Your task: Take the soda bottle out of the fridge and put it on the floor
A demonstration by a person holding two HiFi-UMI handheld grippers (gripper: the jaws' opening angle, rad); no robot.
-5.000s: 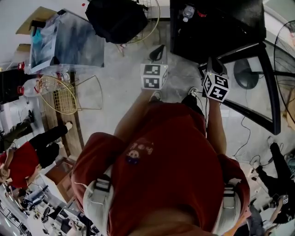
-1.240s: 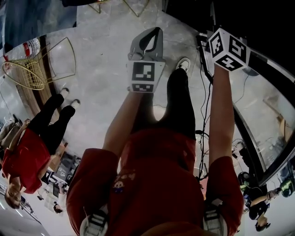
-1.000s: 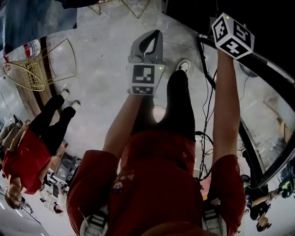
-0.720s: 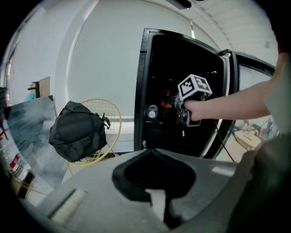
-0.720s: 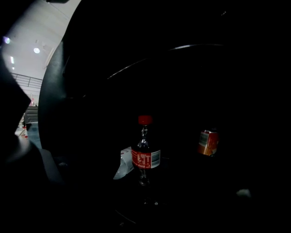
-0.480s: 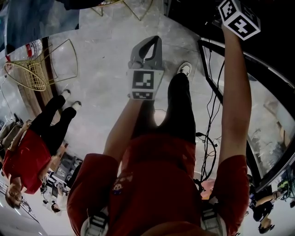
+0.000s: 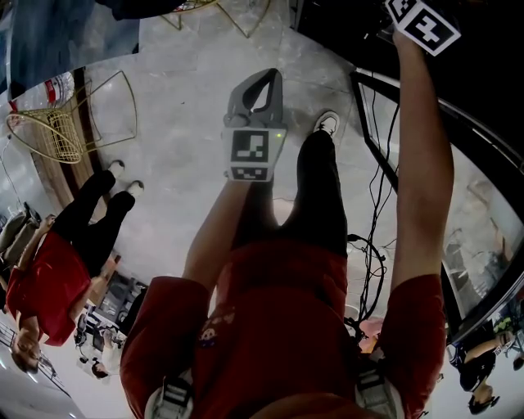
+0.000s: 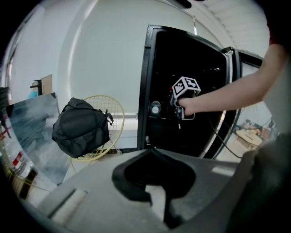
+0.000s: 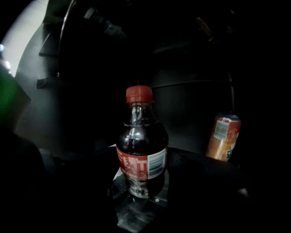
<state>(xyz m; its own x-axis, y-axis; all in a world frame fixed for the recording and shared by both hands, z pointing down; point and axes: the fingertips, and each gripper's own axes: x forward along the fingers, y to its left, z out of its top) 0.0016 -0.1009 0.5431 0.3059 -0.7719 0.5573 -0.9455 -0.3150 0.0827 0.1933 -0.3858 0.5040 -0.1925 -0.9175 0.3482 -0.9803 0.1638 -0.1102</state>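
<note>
A soda bottle (image 9: 141, 145) with a red cap, dark drink and a red label stands upright inside the dark fridge (image 8: 191, 68). My right gripper (image 9: 141, 200) has reached into the fridge, and the bottle's lower part sits between its dark jaws. I see no pads pressing on it. In the head view only the marker cube (image 7: 422, 20) of this gripper shows at the top edge. My left gripper (image 7: 266, 75) hangs over the grey floor, shut and empty, its tips meeting in the left gripper view (image 8: 150, 150).
An orange can (image 9: 223, 136) stands to the right of the bottle in the fridge. The glass fridge door (image 7: 475, 204) is swung open on the right, with cables (image 7: 377, 204) beside it. A black backpack (image 8: 81, 127) rests on a yellow wire chair (image 8: 111, 109). A person in red (image 7: 49, 278) stands at the left.
My right arm has stretched further into the fridge, and its marker cube has slid to the top edge of the head view. The left gripper has barely moved.
</note>
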